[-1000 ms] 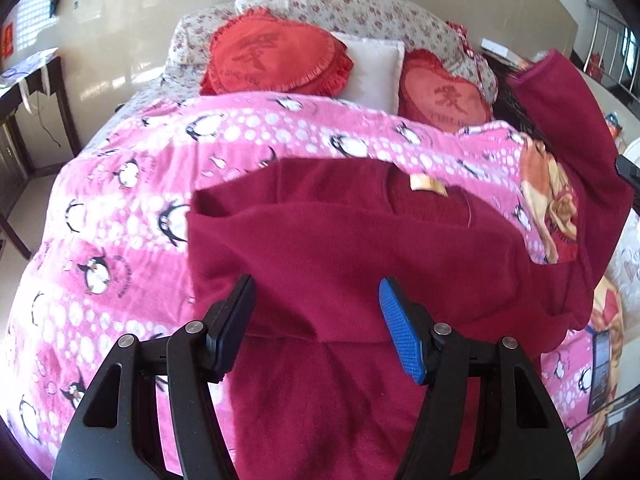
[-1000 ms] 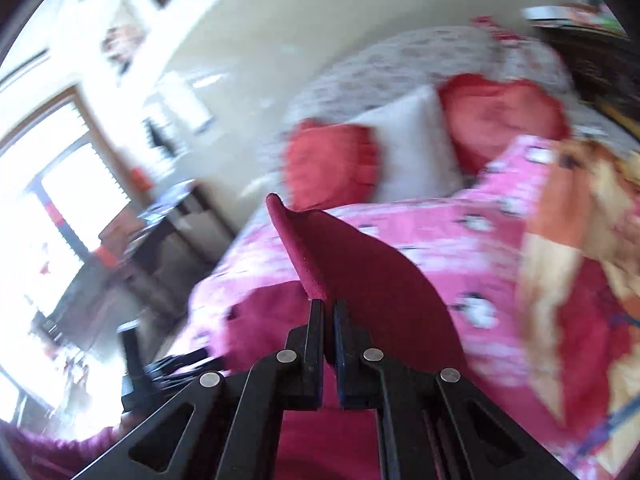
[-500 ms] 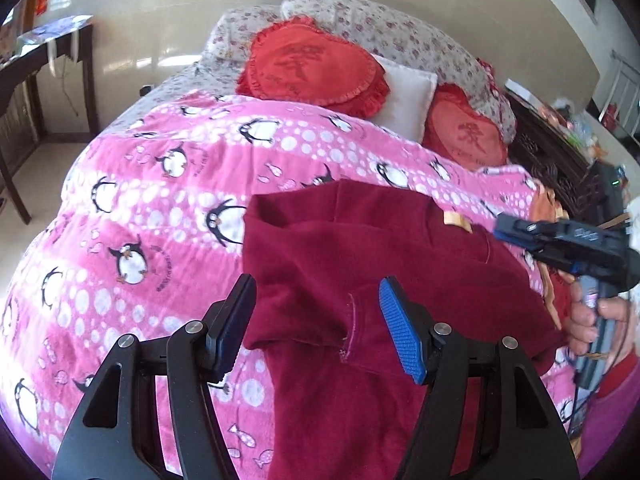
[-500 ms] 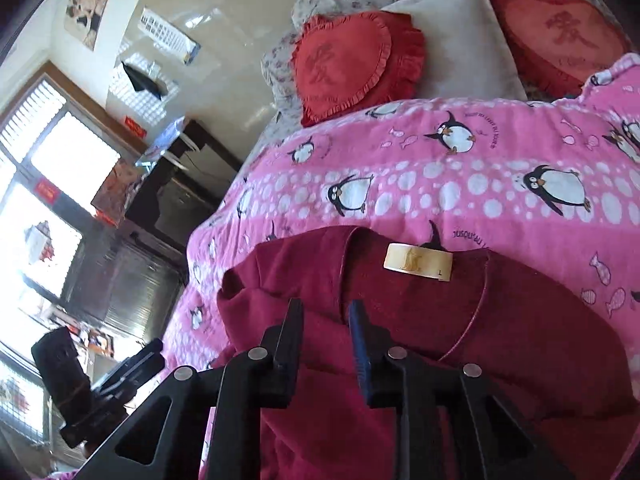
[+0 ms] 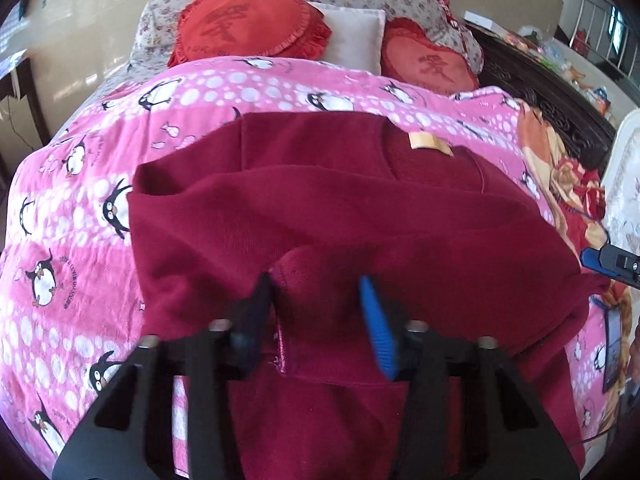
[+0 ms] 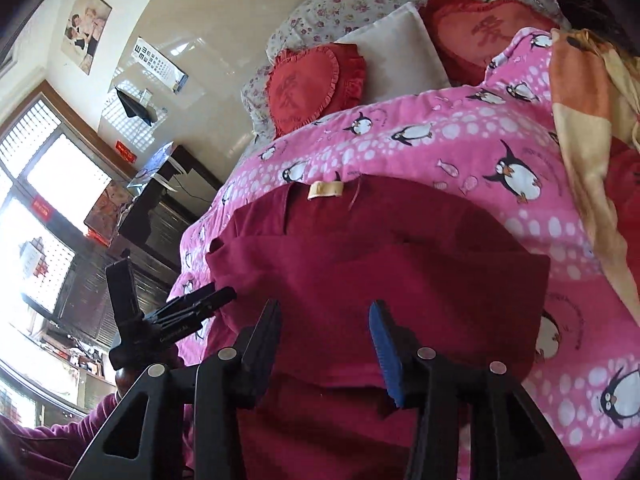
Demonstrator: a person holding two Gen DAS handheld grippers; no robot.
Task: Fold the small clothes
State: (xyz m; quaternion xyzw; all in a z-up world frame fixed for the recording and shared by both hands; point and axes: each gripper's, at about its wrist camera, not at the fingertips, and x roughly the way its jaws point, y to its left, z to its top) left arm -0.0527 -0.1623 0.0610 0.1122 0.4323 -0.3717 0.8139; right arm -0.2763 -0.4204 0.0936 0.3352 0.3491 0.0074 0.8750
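A dark red sweater lies on the pink penguin blanket, its sleeves folded across the body and a tan neck label at the far end. My left gripper is open low over the sweater, with a sleeve cuff between its fingers. My right gripper is open and empty just above the sweater; its blue tip shows at the right edge of the left wrist view. The left gripper shows at the sweater's left edge in the right wrist view.
Two red heart cushions and a white pillow lie at the bed's head against floral pillows. An orange patterned blanket lies to the right. A dark desk stands beside the bed on the left. A phone lies near the right edge.
My right gripper let go of the sleeve after laying it across the sweater, opened wide and drew back. My left gripper came lower over the sweater, around the cuff.
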